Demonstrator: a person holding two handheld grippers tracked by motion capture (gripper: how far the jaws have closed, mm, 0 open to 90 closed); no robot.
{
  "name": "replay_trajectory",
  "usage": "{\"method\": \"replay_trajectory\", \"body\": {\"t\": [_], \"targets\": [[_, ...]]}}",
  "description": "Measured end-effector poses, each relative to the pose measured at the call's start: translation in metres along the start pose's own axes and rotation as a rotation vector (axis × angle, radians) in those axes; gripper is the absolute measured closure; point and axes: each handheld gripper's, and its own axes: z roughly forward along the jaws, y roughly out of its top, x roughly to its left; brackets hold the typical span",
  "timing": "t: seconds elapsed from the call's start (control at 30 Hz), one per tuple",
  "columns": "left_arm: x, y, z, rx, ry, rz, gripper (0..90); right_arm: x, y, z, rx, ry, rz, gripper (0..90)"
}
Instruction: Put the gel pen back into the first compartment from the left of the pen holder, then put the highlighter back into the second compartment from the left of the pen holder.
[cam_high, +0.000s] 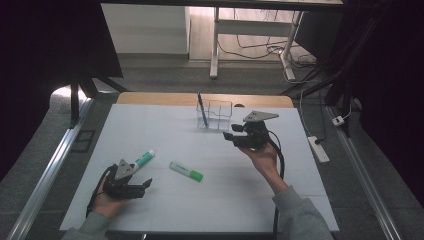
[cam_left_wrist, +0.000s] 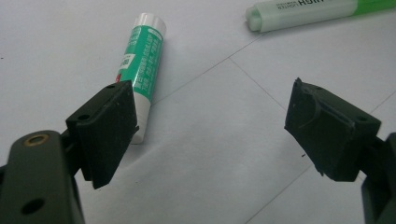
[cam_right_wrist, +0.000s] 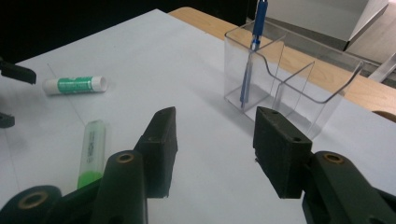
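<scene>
White worktop (cam_high: 210, 200) under me: my left tool (cam_high: 142, 186) rests low, released, beside the glue stick (cam_high: 144, 158); my raised right tool (cam_high: 230, 136) hangs released near the clear organizer (cam_high: 216, 116).

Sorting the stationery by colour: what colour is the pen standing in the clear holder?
Blue. The pen shows best in the right gripper view, standing in the clear holder.

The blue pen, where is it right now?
The blue pen stands in the left compartment of the clear holder at the table's far edge, just ahead of the right gripper.
</scene>
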Motion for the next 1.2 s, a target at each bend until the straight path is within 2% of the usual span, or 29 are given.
{"method": "replay_trajectory", "body": {"t": [0.37, 0.57, 0.9, 1.2], "targets": [[0.000, 0.000, 0.000, 0.004, 0.003, 0.004, 16.3, 0.005, -0.024, -0.010, 0.039, 0.022, -0.012, 48.3], [-0.001, 0.000, -0.001, 0.002, 0.006, 0.005, 16.3, 0.007, -0.027, -0.011, 0.043, 0.030, -0.009, 47.9], [-0.001, 0.001, 0.001, 0.002, 0.002, 0.010, 16.2, 0.016, -0.028, -0.007, 0.086, 0.058, -0.033, 46.7], [-0.001, 0.001, 0.001, 0.001, 0.001, 0.011, 16.2, 0.028, -0.031, 0.005, 0.166, 0.097, -0.056, 44.4]]}}
